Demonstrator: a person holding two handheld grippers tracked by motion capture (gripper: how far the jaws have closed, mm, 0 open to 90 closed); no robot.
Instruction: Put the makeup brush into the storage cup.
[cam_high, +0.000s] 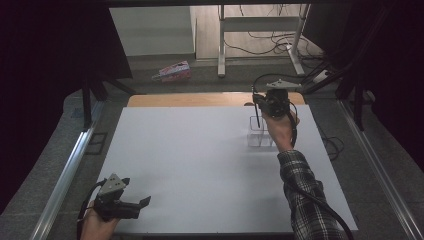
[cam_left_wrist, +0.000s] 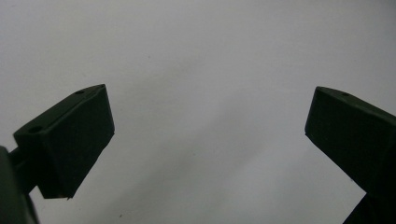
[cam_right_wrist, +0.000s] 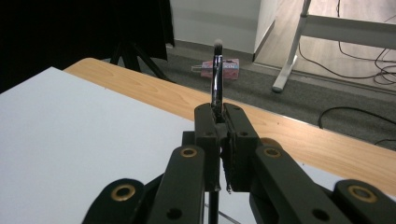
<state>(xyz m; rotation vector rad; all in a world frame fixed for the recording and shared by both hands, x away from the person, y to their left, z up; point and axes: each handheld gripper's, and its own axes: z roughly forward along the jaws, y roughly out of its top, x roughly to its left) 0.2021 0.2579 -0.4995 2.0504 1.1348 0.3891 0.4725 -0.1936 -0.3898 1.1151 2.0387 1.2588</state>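
My right gripper (cam_high: 261, 101) is held over the far right of the white table cover, shut on a thin dark brush (cam_high: 256, 114). In the right gripper view the jaws (cam_right_wrist: 223, 114) pinch the brush shaft (cam_right_wrist: 215, 81), and its pale bristle tip (cam_right_wrist: 217, 44) sticks out past them. The brush's lower end hangs at the rim of a clear box (cam_high: 260, 135); whether it is inside I cannot tell. My left gripper (cam_high: 141, 206) rests at the near left corner. Its jaws (cam_left_wrist: 210, 135) stand wide apart with nothing between them.
The white cover (cam_high: 200, 160) lies on a wooden tabletop (cam_high: 200, 99) whose far edge shows. A pink packet (cam_high: 172, 71) lies on the floor beyond. White desk legs (cam_high: 220, 45) and cables stand farther back. Dark curtains flank both sides.
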